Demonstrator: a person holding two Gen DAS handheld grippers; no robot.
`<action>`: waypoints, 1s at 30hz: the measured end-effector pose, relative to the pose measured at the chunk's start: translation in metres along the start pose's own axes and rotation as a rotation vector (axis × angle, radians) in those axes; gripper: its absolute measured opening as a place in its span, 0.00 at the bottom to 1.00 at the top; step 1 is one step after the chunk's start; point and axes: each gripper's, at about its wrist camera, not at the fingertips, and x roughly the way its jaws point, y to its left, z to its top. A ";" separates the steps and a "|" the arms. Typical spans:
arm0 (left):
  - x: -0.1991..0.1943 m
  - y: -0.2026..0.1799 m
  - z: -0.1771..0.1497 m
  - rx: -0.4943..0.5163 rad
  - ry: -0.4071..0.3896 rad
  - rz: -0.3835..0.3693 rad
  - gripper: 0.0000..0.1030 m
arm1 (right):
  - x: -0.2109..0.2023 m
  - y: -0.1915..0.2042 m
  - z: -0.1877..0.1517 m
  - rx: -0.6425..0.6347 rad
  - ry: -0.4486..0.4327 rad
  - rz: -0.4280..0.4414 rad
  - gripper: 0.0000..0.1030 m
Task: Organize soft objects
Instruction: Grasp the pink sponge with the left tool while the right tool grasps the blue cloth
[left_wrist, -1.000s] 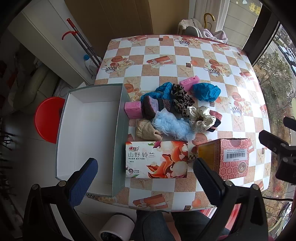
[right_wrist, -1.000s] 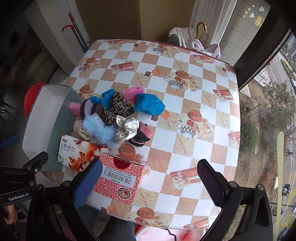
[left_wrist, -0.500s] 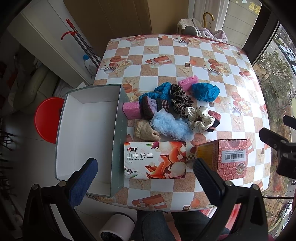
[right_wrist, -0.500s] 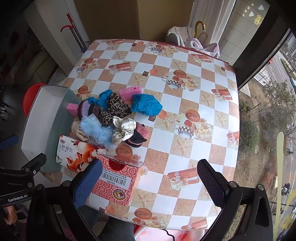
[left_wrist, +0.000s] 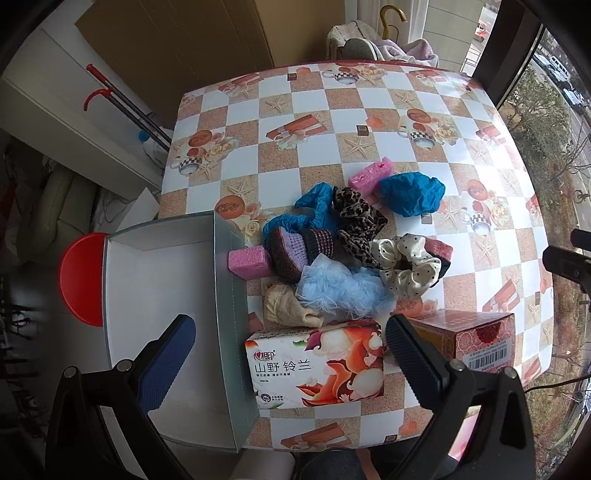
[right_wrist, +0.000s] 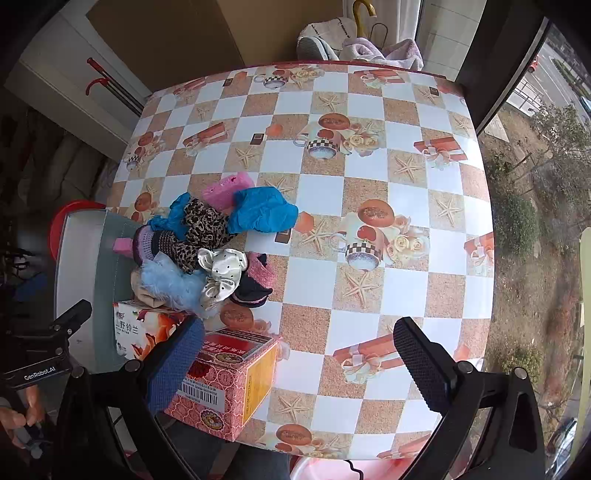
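A heap of soft things lies mid-table: a fluffy light-blue piece (left_wrist: 341, 291), a cream dotted scrunchie (left_wrist: 408, 267), a leopard scrunchie (left_wrist: 358, 221), a blue cloth (left_wrist: 412, 192), pink sponges (left_wrist: 248, 262) and a beige cloth (left_wrist: 286, 308). The right wrist view shows the same heap, with the blue cloth (right_wrist: 264, 210) and the dotted scrunchie (right_wrist: 221, 271). An open white box (left_wrist: 162, 280) stands left of the heap. My left gripper (left_wrist: 284, 356) hangs open above the floral tissue box (left_wrist: 317, 367). My right gripper (right_wrist: 297, 356) is open over the table, empty.
A red patterned carton (left_wrist: 480, 341) sits right of the tissue box, near the table's front edge (right_wrist: 236, 376). A red stool (left_wrist: 79, 280) stands on the floor left of the white box. Mop handles (left_wrist: 122, 99) lean at the back left. A chair with clothes (right_wrist: 369, 46) is behind the table.
Both grippers have come closer to the table and forward, so the heap and boxes look larger. Nothing on the table has moved, and both grippers stay open.
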 end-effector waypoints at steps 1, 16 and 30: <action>0.007 -0.003 0.007 0.017 0.007 -0.001 1.00 | 0.006 -0.001 0.005 0.005 0.010 0.012 1.00; 0.077 -0.022 0.072 0.162 0.046 0.028 1.00 | 0.162 0.033 0.101 -0.007 0.171 0.075 1.00; 0.123 -0.064 0.128 0.306 0.026 0.057 0.89 | 0.181 0.012 0.098 0.025 0.187 0.116 0.34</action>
